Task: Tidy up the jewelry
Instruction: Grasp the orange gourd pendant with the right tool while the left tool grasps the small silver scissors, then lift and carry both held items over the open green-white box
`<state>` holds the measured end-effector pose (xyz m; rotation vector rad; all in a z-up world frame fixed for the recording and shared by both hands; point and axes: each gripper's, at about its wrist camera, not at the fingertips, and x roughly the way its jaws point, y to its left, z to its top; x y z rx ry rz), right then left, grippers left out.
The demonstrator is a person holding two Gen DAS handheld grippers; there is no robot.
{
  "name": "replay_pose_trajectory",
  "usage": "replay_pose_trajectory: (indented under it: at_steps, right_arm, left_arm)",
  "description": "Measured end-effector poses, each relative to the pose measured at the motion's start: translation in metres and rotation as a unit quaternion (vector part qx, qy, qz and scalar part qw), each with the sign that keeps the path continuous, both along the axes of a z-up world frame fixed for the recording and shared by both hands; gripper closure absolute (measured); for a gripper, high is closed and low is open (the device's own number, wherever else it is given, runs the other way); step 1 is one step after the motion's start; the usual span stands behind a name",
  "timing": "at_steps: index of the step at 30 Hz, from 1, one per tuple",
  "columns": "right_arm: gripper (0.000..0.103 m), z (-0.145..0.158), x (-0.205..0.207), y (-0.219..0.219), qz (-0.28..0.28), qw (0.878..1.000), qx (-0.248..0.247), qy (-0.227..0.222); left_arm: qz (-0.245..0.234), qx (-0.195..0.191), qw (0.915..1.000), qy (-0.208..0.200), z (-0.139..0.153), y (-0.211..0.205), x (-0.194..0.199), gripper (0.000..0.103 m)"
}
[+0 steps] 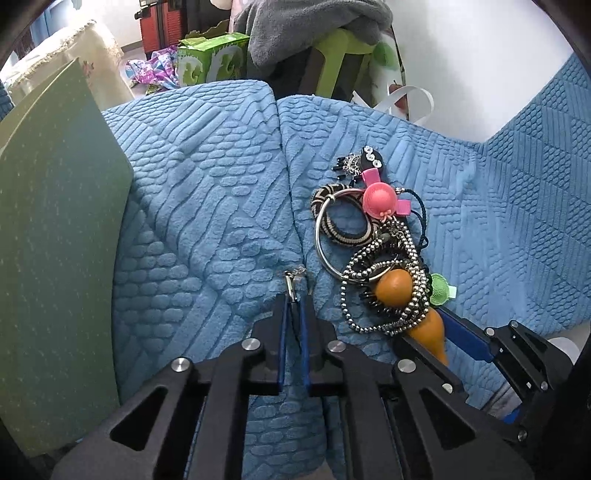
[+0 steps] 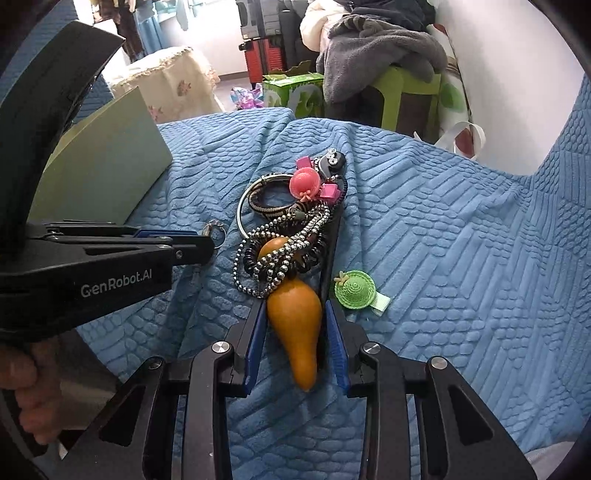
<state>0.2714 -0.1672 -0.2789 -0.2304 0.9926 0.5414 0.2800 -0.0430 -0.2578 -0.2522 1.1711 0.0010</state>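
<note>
A tangled pile of jewelry (image 1: 373,243) lies on a blue quilted cover (image 1: 207,192): a silver bangle (image 1: 325,240), beaded chains (image 2: 284,251), a striped bracelet, a pink hat clip (image 1: 379,199) and an orange gourd pendant (image 2: 295,314). My left gripper (image 1: 293,306) is shut on a small metal clasp (image 1: 291,284) left of the pile. My right gripper (image 2: 295,317) is open, its fingers either side of the gourd. A green hat clip (image 2: 354,288) lies just right of it.
A green box lid (image 1: 55,236) stands at the left on the cover. Behind the cover are a green carton (image 1: 210,59), a green stool with grey cloth (image 1: 325,33), and red suitcases. The cover rises at the right.
</note>
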Motion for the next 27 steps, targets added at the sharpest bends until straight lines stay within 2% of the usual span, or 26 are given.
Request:
replay_pose_trajectory:
  at_steps: [4,5,9,15,19,24,27]
  right_arm:
    - [0.076,0.002,0.000,-0.003,-0.010,1.000,0.000,0.015]
    - [0.076,0.002,0.000,-0.004,-0.014,1.000,0.004,0.021]
    - [0.076,0.007,-0.005,-0.009,-0.032,0.998,0.022,0.043]
    - [0.076,0.020,-0.023,-0.011,-0.051,0.998,0.003,0.041]
    - [0.076,0.023,-0.030,-0.018,-0.074,0.995,-0.001,0.069]
    - [0.076,0.038,-0.039,-0.029,-0.102,0.992,0.004,0.072]
    - [0.076,0.051,-0.045,-0.029,-0.113,0.992,0.003,0.054]
  left_arm:
    - [-0.003,-0.011,0.9999,-0.005,0.003,0.004,-0.009,0.100]
    - [-0.004,-0.018,0.9998,-0.007,0.005,0.005,-0.012,0.103]
    - [-0.011,-0.030,0.9994,-0.015,0.012,0.007,-0.027,0.103]
    - [-0.015,-0.050,0.9983,-0.025,0.022,0.010,-0.044,0.103]
    - [-0.016,-0.063,0.9974,-0.032,0.028,0.013,-0.058,0.103]
    - [-0.011,-0.081,0.9959,-0.041,0.039,0.021,-0.072,0.103]
    - [-0.007,-0.086,0.9949,-0.052,0.048,0.026,-0.078,0.103]
